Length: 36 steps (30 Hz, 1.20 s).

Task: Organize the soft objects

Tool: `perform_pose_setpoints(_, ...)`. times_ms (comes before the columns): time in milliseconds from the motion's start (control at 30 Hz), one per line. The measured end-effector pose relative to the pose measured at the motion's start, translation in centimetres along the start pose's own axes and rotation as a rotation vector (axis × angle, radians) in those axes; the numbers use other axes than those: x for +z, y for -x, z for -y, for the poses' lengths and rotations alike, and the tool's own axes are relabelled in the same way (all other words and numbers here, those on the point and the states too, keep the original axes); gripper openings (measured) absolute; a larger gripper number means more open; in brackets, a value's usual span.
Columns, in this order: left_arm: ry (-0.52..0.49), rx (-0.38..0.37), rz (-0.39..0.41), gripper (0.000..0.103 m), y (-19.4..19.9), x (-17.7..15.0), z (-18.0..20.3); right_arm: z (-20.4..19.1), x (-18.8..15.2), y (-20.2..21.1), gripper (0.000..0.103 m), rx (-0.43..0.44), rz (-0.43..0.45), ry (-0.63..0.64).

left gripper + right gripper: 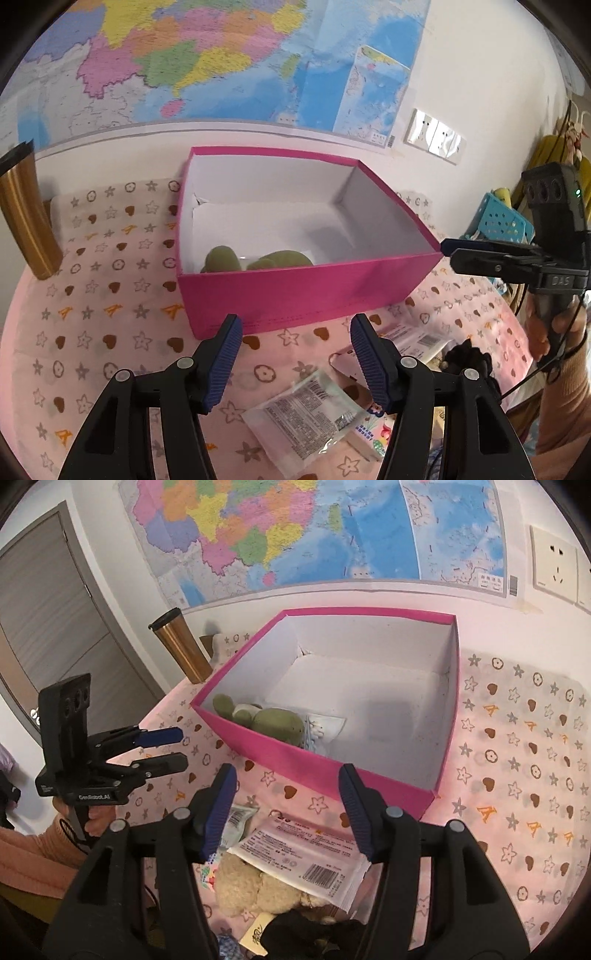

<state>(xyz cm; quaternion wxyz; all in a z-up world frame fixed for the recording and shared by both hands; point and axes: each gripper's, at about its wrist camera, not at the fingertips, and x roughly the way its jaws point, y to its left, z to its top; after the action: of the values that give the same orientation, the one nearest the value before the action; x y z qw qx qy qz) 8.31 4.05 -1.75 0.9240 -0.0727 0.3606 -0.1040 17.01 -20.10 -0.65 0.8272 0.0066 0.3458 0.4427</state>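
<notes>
A pink box (pixel 295 291) (pixel 332 775) with a white inside stands open on the table. A green plush toy (pixel 273 720) (pixel 280 260) lies in its near left corner beside a small clear packet (pixel 323 727). My left gripper (pixel 295 354) is open and empty, above a clear wipes packet (pixel 303 417). My right gripper (pixel 288 812) is open and empty, above a pink tissue pack (pixel 299 856) and a beige plush bear (pixel 255 890). Each gripper shows in the other's view, the right (pixel 448 251) and the left (pixel 177 747).
A gold tumbler (pixel 26 218) (pixel 181 650) stands left of the box. The tablecloth (pixel 517 775) is pink with stars and hearts. A map and wall sockets (pixel 436 136) are behind. A blue perforated basket (pixel 498 221) sits at the right. A black item (pixel 314 934) lies by the bear.
</notes>
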Motion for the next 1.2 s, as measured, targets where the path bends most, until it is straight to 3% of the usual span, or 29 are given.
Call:
perform_pose_setpoints(167,-0.012,-0.030,0.000,0.062,0.5,-0.7,0.7,0.1,-0.5,0.1,0.059,0.010,0.004,-0.004)
perform_pose_setpoints(367,-0.069,0.019,-0.001,0.062,0.4,-0.5,1.2,0.1,-1.2,0.8,0.059,0.022,-0.010,-0.011)
perform_pose_setpoints(500,-0.050,0.066,0.040,0.062,1.1,1.4,-0.2,-1.2,0.9,0.2,0.059,0.045,0.004,0.037)
perform_pose_setpoints(667,-0.043,0.090,0.039,0.061,0.6,4.1,-2.1,-2.0,4.8,-4.6,0.059,0.074,-0.066,0.066)
perform_pose_setpoints(867,-0.101,0.101,-0.044,0.043,-1.6,5.2,-2.7,-2.8,7.4,-11.1,0.050,0.066,-0.180,0.097)
perform_pose_setpoints(1200,-0.217,0.119,-0.194,0.044,-5.6,6.2,-2.3,0.9,6.5,-15.3,0.050,0.083,-0.333,-0.043)
